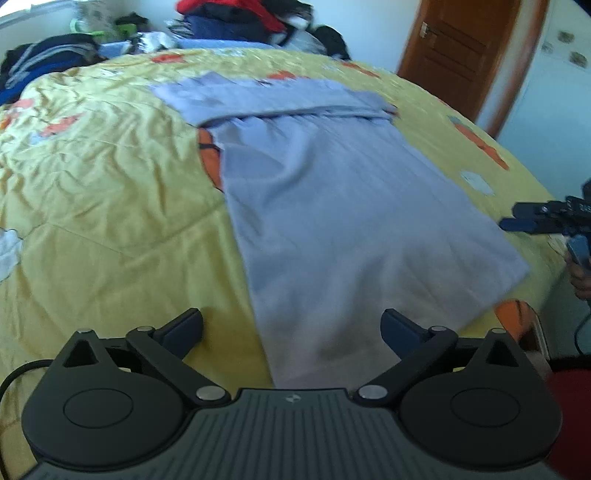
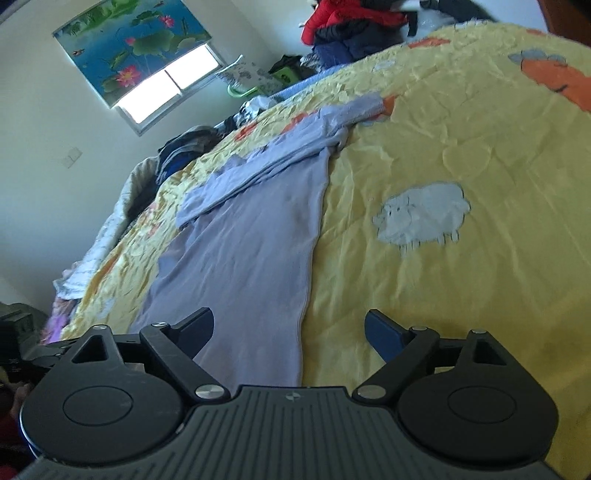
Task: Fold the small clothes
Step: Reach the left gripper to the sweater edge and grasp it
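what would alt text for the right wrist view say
A long pale lavender cotton garment lies flat on a wrinkled yellow bedspread printed with a grey sheep, its sleeves folded across the far end. The open right gripper hangs over its near edge, holding nothing.

Bed (image 1: pixel 110 192): covered by a wrinkled yellow quilt with orange and grey cartoon patches.
Middle: grey garment (image 1: pixel 351 206) spread flat, sleeves folded across its far end.
Far edge: heaped clothes (image 1: pixel 229 22), dark and red.
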Tool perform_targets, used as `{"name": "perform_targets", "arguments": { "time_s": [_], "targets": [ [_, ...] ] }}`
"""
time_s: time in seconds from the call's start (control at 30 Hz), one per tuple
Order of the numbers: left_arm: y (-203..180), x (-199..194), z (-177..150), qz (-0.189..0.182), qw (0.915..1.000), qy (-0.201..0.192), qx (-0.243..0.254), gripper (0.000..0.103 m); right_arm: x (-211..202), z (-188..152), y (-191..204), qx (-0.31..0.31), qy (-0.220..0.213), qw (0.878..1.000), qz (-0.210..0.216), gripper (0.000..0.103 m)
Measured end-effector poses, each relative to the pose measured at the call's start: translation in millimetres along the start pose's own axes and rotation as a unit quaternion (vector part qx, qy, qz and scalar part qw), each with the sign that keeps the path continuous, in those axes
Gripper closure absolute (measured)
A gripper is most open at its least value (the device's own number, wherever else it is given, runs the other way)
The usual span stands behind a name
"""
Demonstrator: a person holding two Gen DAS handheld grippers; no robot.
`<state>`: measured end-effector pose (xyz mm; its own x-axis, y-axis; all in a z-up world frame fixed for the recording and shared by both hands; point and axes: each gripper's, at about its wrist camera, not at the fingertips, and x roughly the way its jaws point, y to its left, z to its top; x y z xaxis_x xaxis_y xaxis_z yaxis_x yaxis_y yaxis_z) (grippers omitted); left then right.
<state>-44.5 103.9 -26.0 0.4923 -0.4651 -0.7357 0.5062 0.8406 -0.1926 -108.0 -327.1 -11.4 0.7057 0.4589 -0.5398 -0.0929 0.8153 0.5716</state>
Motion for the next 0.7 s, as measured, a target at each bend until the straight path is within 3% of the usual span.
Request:
{"name": "perform_targets", "arguments": {
  "time_s": [0.13,0.27,0.43,0.53,0.63,0.67,0.7],
  "targets": [
    [4,-4,0,-0.046,0.9986,0.02,-0.018,0.0,-8,-4,-6,-0.005,0.021,0.999,0.028,0.015],
    [18,-7,-2,-0.109,0.9898,0.019,-0.089,0.0,-14,-5,-19,0.018,0.038,0.996,0.078,0.017],
    [23,-2,1,-0.149,0.9781,0.025,-0.143,0.0,-9,-11,-14,0.016,0.06,0.992,0.112,0.019],
    [13,1,2,-0.153,0.9793,0.031,-0.128,0.0,-4,-18,-3,0.002,0.077,0.988,0.134,0.022],
    [0,3,1,-0.133,0.9842,0.02,-0.115,0.001,1,-21,0,0.01,0.075,0.987,0.141,0.033],
    [-3,4,2,-0.123,0.9858,0.018,-0.112,0.003,3,-22,1,0.013,0.076,0.988,0.136,0.043],
    [-8,4,3,-0.106,0.9885,0.012,-0.108,0.012,6,-22,2,0.017,0.078,0.989,0.128,0.058]
  ]
}}
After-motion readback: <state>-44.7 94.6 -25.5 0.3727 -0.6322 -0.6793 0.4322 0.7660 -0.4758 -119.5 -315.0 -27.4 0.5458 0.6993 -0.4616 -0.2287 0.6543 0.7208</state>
